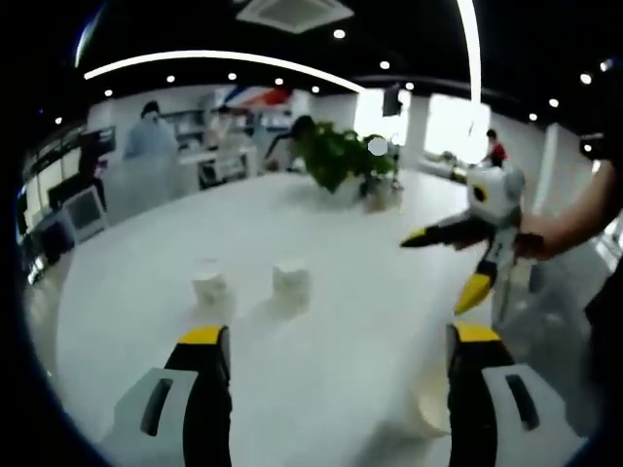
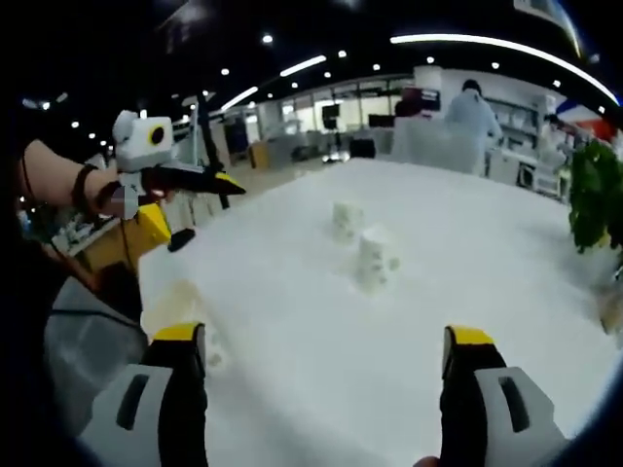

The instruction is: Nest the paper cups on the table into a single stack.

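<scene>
In the left gripper view, the left gripper (image 1: 336,389) hangs above the near edge of the white table (image 1: 370,282) with its jaws spread wide and nothing between them. Two paper cups stand out on the open middle of the table, near each other but apart: the left cup (image 1: 210,288) and the right cup (image 1: 291,284). A third cup (image 1: 428,409) sits close to the near edge, just inside the right-hand jaw, blurred and hard to read. The right gripper (image 1: 440,263) comes in from the right side, held by a hand (image 1: 545,235), its jaws apart and empty. A potted plant (image 1: 341,156) stands toward the far edge.

In the right gripper view, the right gripper (image 2: 326,389) is likewise wide and empty over the table (image 2: 467,263). The same pair shows as a far cup (image 2: 346,219) and a near cup (image 2: 375,261), well out from every edge. The left gripper (image 2: 200,209) enters from the left, above the table's edge, jaws apart.

The cups look light and thin, so a hard squeeze would probably crush a rim, and a slanted approach could tip one over. The cup by the near edge risks being knocked off by a low jaw.
</scene>
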